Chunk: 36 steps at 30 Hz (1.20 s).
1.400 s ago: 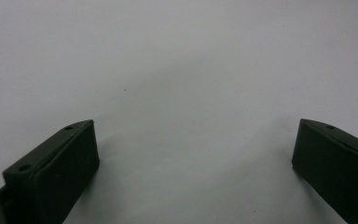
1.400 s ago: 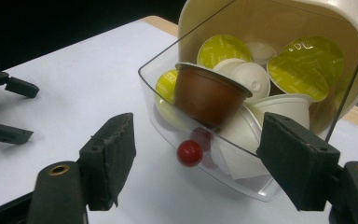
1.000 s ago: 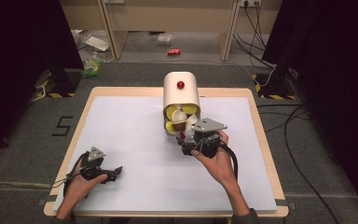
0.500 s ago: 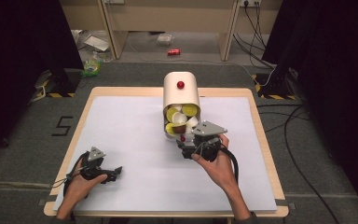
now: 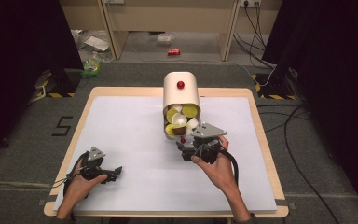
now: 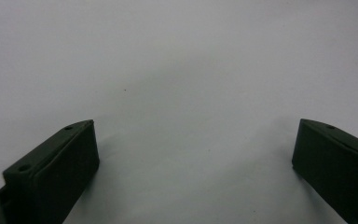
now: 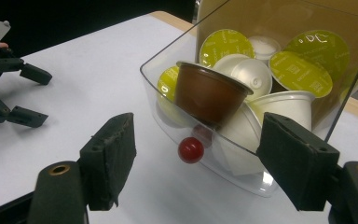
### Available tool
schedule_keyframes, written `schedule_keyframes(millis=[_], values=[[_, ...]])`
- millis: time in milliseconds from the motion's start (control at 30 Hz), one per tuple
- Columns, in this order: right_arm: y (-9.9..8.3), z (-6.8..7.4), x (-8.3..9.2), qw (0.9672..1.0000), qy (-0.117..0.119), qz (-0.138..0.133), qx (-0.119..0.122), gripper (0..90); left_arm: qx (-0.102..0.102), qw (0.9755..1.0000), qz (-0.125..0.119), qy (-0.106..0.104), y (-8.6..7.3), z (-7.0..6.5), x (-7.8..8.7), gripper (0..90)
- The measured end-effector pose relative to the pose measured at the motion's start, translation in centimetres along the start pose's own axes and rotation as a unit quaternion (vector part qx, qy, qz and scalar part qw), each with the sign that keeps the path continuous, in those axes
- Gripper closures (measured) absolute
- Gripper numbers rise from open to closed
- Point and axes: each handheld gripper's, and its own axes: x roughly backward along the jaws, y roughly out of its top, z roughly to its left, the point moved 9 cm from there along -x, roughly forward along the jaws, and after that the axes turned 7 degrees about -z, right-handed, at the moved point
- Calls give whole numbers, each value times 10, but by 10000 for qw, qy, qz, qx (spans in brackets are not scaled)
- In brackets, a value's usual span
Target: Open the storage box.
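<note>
A cream dispenser [image 5: 181,95] with a red knob on top lies on the white table. Its clear drawer [image 7: 242,168] stands pulled out toward me, heaped with capsules: a brown capsule [image 7: 207,93] in front, yellow-green lidded ones [image 7: 298,65] and white ones [image 7: 254,77] behind. A small red knob [image 7: 190,150] sits on the drawer's front wall. My right gripper [image 7: 198,123] is open just before that front, one jaw to each side of the knob, touching nothing; it is also seen from above [image 5: 184,147]. Near the table's left front, my left gripper [image 5: 114,171] is open over bare surface [image 6: 193,140].
The white table mat [image 5: 135,135] has a wooden rim. Cables, a red can [image 5: 173,52] and litter lie on the floor behind the table. My left gripper [image 7: 25,95] appears far to the left in the right gripper view.
</note>
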Motion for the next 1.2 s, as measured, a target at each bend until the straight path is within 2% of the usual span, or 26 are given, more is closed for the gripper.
schedule_keyframes(millis=[200,333,600,700,1200], values=[[0,1,0,10000,13,-1,-25,279,-1,10000,1,1,0,0,0,0],[1,0,1,9999,32,-34,-139,279,0,10000,2,1,0,0,0,0],[11,-4,2,9988,-97,-354,-324,275,0,10000,1,1,0,0,0,0],[12,-4,1,9985,-123,-396,-352,275,-1,10000,3,0,0,0,0,0],[16,-7,-6,9977,-209,-426,-476,269,1,10000,5,1,0,0,0,0]])
